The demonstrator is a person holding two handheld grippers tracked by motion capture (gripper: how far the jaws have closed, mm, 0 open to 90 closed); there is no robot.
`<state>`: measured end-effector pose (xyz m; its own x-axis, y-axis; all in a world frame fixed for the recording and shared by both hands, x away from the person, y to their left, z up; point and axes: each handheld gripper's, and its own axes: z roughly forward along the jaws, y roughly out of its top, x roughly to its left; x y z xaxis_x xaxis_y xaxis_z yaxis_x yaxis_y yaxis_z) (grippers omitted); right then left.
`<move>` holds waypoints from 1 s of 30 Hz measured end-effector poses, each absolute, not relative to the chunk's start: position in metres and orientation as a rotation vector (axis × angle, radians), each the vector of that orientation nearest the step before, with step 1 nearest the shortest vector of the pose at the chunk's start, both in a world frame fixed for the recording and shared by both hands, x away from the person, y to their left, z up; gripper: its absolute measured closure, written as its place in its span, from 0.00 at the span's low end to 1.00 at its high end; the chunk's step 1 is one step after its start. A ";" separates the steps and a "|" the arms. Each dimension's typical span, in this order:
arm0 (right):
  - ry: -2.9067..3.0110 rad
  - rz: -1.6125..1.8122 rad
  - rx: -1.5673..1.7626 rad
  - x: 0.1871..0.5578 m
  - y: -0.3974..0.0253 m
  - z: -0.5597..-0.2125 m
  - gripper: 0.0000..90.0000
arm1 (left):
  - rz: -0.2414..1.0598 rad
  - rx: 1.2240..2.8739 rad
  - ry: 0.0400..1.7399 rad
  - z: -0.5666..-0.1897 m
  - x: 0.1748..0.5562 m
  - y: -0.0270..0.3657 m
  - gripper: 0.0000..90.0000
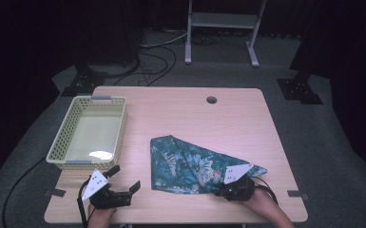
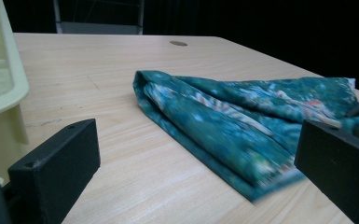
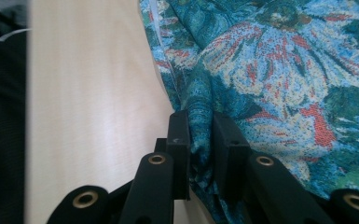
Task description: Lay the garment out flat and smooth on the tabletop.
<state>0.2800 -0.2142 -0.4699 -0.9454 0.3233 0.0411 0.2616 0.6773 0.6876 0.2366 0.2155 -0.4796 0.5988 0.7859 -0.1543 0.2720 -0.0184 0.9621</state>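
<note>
Cloth (image 1: 190, 164) lies folded on the table (image 1: 228, 118), in the near right part, its near edge running along toward the front edge and its right tip reaching toward the right edge. Teal floral print, several layers stacked, fold edge facing left in the high view. Right gripper (image 1: 224, 189) sits at the cloth's near right corner, jaws narrow and pinching a ridge of fabric between them; right gripper view shows the cloth (image 3: 279, 70) bunched up between the two jaws, with bare table (image 3: 88, 93) to the left of it. Left gripper (image 1: 126, 178) rests near the front left corner of the table, jaws spread wide, nothing between them, clear of the cloth. Left gripper view looks across the table at the cloth (image 2: 233, 121), folded edge toward the camera, near but not touching either jaw. Basket (image 1: 119, 124) stands along the left edge, just behind the left gripper; its wall (image 2: 2, 79) shows at the left of the left gripper view. Basket looks empty inside.
</note>
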 end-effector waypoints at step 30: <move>2.471 1.542 0.856 0.334 -0.277 -0.397 0.86 | 0.497 1.565 0.932 -0.480 0.238 0.218 0.00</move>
